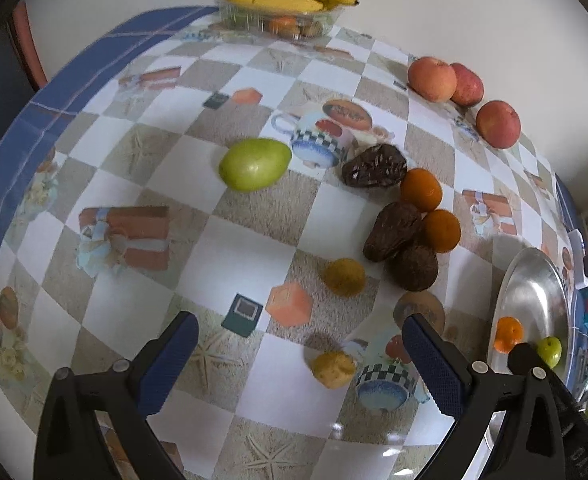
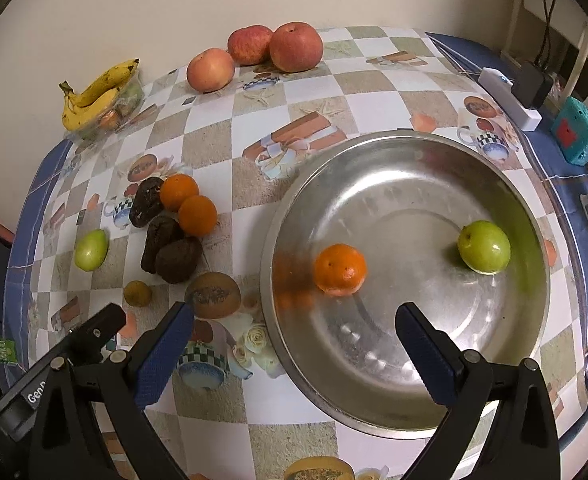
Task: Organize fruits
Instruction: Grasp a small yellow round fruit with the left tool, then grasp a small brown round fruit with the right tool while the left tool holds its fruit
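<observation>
Two fruits lie in the bowl point(image 2: 374, 152); both grippers' jaws gape empty. Next, the left gripper point(image 1: 300, 364) likely closes on the yellow fruit point(image 1: 333, 369) beside the bowl.

On the surface point(image 2: 374, 92), the metal bowl point(image 2: 374, 408) sits at right and holds an orange point(image 2: 340, 269) and, to its right, a small apple point(image 2: 484, 246). Left of the bowl lies a cluster of avocados point(image 2: 172, 254) touching two oranges point(image 2: 188, 204). Three apples point(image 2: 254, 52) lie behind, near the wall. The bananas point(image 2: 94, 94) rest on a tray at far left.
</observation>
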Demonstrator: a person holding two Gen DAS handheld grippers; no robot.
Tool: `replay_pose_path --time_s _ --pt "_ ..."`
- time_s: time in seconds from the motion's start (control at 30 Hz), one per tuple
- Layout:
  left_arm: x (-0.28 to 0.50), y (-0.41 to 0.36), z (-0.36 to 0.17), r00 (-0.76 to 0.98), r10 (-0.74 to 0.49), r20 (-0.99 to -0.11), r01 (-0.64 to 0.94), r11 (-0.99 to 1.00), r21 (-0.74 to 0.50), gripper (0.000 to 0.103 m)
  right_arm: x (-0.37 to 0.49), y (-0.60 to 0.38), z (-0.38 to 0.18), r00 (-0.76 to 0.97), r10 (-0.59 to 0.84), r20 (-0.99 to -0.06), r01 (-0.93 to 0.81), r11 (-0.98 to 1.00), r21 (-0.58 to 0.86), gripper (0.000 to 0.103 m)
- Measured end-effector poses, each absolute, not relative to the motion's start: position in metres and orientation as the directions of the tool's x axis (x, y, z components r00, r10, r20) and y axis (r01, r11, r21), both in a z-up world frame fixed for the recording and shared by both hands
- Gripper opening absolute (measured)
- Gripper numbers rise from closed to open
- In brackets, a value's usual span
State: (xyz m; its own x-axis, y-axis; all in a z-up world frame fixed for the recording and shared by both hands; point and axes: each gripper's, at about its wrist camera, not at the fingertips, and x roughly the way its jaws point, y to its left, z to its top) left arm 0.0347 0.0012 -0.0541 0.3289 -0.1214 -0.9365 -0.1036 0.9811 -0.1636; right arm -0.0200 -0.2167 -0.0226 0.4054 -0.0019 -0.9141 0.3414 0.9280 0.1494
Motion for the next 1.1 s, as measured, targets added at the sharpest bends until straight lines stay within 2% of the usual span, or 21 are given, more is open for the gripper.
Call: replay_pose_path --time_s 0.03,0.17,0.23,0.4,0.53,0.6,0.77,1.1 --pt "0.035 0.001 -0.056 0.32 -0.124 -0.939 -0.104 0.981 -0.165 0.101 -0.021 -0.217 -0.022 0.408 0.001 -0.913 0.343 0.926 0.155 0.101" --pt "0.034 -0.006 -0.065 0.269 -0.141 -0.953 -0.078 0.983 -0.167 0.084 -0.022 -0.218 -0.019 0.411 -0.021 -0.911 0.353 0.926 0.138 0.101" --pt "0.033 -0.01 -0.069 0.248 -0.147 -0.958 -0.061 0.984 -0.167 0.08 -0.022 -0.218 -0.018 0.415 -0.021 -0.91 0.353 0.925 0.14 0.101" --pt "0.032 -0.02 -0.077 0.207 -0.162 -0.965 -0.026 0.985 -0.171 0.059 -0.021 -0.217 -0.018 0.414 -0.028 -0.91 0.347 0.929 0.129 0.1" --pt "0.032 -0.023 -0.078 0.199 -0.166 -0.966 -0.023 0.985 -0.174 0.048 -0.02 -0.216 -0.018 0.414 -0.027 -0.91 0.341 0.931 0.128 0.1" --pt "0.031 -0.023 -0.079 0.196 -0.167 -0.966 -0.021 0.984 -0.174 0.038 -0.02 -0.215 -0.018 0.414 -0.027 -0.91 0.339 0.932 0.127 0.1" --pt "0.03 -0.023 -0.08 0.189 -0.175 -0.966 -0.03 0.982 -0.184 0.029 -0.019 -0.213 -0.019 0.411 -0.024 -0.911 0.331 0.935 0.125 0.1" --pt "0.033 -0.018 -0.081 0.184 -0.207 -0.961 -0.061 0.973 -0.222 0.028 -0.019 -0.212 -0.02 0.408 -0.024 -0.913 0.328 0.937 0.122 0.1"
